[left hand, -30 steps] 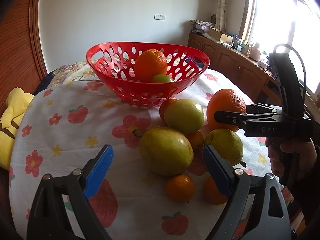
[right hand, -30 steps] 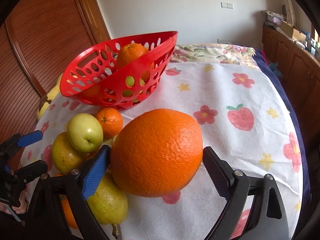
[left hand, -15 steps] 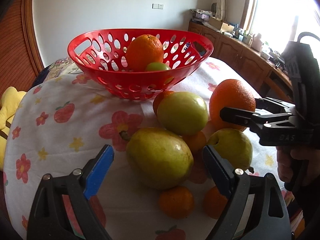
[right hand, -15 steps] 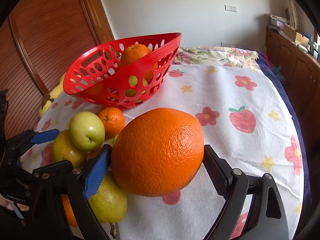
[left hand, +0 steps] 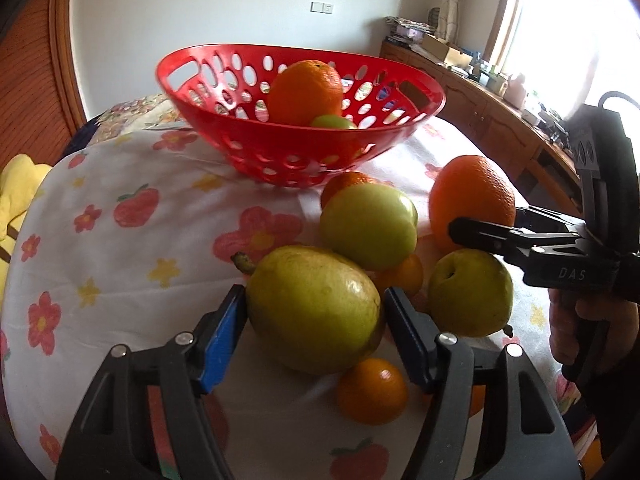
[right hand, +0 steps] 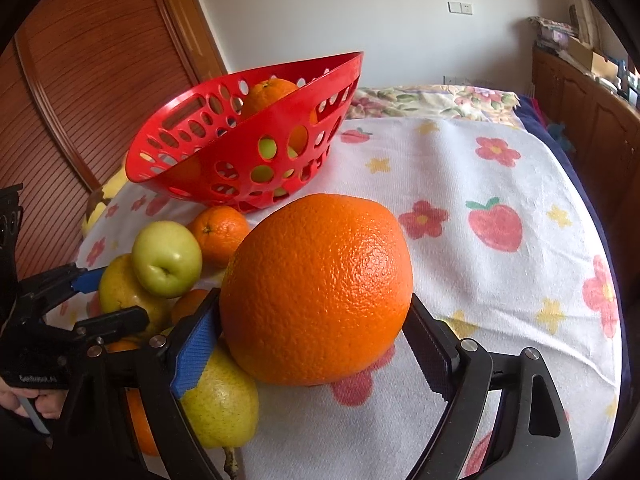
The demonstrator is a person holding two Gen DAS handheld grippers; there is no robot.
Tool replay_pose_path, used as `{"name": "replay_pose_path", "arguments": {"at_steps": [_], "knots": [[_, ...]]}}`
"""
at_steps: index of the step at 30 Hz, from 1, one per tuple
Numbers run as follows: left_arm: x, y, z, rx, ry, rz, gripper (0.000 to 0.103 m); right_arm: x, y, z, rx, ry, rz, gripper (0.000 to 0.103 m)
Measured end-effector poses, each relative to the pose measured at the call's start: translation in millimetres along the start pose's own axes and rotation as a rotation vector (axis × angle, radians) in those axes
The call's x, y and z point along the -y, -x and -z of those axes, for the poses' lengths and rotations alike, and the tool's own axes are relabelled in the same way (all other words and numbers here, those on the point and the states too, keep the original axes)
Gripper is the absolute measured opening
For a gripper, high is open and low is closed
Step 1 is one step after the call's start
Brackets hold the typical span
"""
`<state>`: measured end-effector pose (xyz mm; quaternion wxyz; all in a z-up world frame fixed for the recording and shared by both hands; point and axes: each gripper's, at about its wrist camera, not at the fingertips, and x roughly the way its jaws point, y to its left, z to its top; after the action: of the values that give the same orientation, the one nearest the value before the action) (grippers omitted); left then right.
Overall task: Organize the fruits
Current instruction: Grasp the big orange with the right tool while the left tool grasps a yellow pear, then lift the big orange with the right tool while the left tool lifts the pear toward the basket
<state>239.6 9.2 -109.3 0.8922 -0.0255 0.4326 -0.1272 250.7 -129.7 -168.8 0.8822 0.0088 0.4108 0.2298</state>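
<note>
While the left gripper (left hand: 314, 312) has just been closing, its blue pads (left hand: 224, 332) now press on both sides of a large yellow-green pear (left hand: 314, 314) that lies on the flowered tablecloth (left hand: 120, 264) toward the near edge of the table. A small mandarin (left hand: 372, 390) sits just beside the pear on the near side. To the right of the pear rests a second pear (left hand: 470, 292), with another small mandarin (left hand: 402, 276) tucked between the two. Behind them a green apple (left hand: 368, 226) rests against the pile.

On the right side of the pile, the right gripper (right hand: 316, 336) has its pads against the two flanks of a big orange (right hand: 316, 290), grasping it where it sits on the cloth; a hand (left hand: 584, 332) holds that tool's handle.

A further mandarin (right hand: 220, 234) lies behind the apple, just in front of a red perforated basket (left hand: 256, 148). The basket stands toward the far edge of the table and holds another orange (left hand: 304, 92) and a green fruit (left hand: 332, 122) beside it.
</note>
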Motion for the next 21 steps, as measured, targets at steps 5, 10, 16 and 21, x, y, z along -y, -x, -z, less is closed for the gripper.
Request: {"name": "replay_pose_path", "arguments": {"at_steps": [5,10,16,21], "knots": [[-9,3,2,-0.004,0.01,-0.011,0.069,1,1,1,0.002,0.001,0.014,0.087],[-14,8,3,0.0,0.009,-0.013,0.069,6,4,4,0.001,0.005,0.031,0.087],[-15,16,2,0.019,0.007,-0.015,0.069,12,9,7,0.004,-0.001,0.053,0.087],[-15,19,3,0.021,0.007,-0.016,0.069,17,15,10,0.011,-0.008,0.07,0.087]]}}
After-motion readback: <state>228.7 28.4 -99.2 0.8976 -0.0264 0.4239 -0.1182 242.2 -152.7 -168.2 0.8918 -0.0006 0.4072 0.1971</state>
